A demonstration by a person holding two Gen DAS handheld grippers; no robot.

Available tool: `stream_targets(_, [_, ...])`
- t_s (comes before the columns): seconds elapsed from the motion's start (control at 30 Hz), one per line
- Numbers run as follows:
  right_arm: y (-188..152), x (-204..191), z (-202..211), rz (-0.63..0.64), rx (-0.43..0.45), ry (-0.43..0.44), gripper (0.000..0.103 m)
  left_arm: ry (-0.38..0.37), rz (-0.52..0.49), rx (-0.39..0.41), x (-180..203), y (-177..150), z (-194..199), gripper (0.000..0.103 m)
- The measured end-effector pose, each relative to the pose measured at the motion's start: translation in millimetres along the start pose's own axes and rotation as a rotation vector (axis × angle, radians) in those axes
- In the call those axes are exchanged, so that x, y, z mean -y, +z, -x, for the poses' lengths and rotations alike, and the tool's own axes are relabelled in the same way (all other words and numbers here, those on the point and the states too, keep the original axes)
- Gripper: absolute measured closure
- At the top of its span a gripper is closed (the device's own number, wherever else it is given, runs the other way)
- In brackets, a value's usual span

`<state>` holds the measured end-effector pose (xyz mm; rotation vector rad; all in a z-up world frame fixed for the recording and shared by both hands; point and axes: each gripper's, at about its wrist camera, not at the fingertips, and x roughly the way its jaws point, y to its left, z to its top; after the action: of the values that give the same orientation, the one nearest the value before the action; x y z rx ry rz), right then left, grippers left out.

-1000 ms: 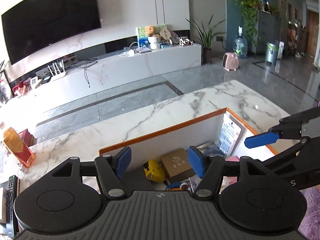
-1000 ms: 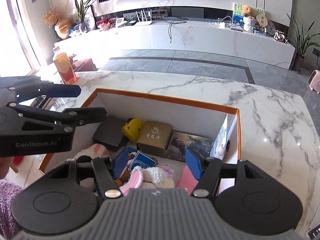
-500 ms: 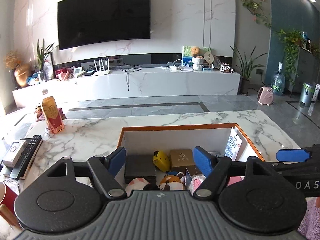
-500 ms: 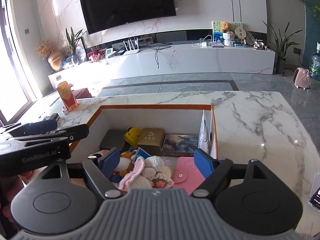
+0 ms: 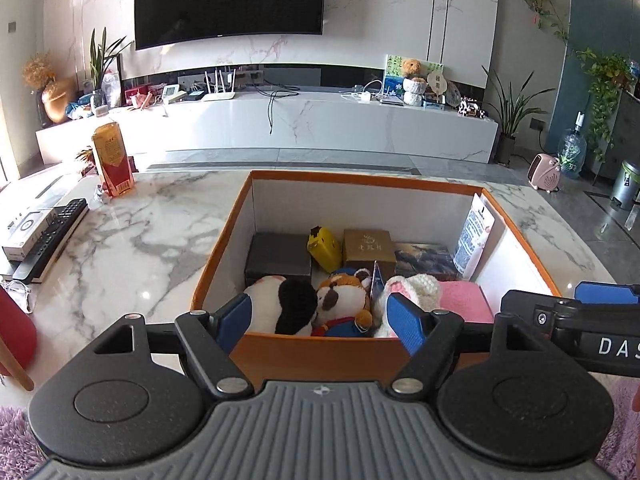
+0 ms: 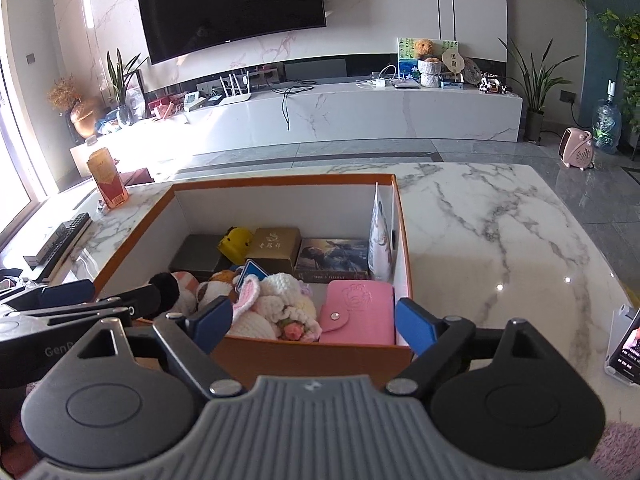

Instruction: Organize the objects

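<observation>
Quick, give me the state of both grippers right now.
Left gripper: open, holding nothing, at the near rim of the orange box.
Right gripper: open, holding nothing, at the same near rim.

Living room beyond the marble table (image 5: 132, 240)

A dark television (image 5: 228, 0) hangs on the marble wall above a long white console (image 5: 300, 120) — a router (image 5: 218, 94) and a teddy bear (image 5: 411, 68) sit on it. On the table, a red-and-gold carton (image 5: 112, 160) stands upright near a remote control (image 5: 52, 234). A pink heater (image 6: 576, 148) and a water jug (image 6: 606, 122) stand on the grey floor.
</observation>
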<state>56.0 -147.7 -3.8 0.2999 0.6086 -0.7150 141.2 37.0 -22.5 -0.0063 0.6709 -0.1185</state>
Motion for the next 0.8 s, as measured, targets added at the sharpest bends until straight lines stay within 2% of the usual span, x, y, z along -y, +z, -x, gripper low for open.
stream_targets(0.27, [-9,-2,-18,-0.007,-0.027,-0.013,0.014,0.013,-0.013,-0.009,1,-5,-10,0.015])
stream_targets(0.8, [-14,-11,-29,0.05,-0.013,-0.052,0.012,0.027,-0.046,-0.001,2,-7,-17,0.015])
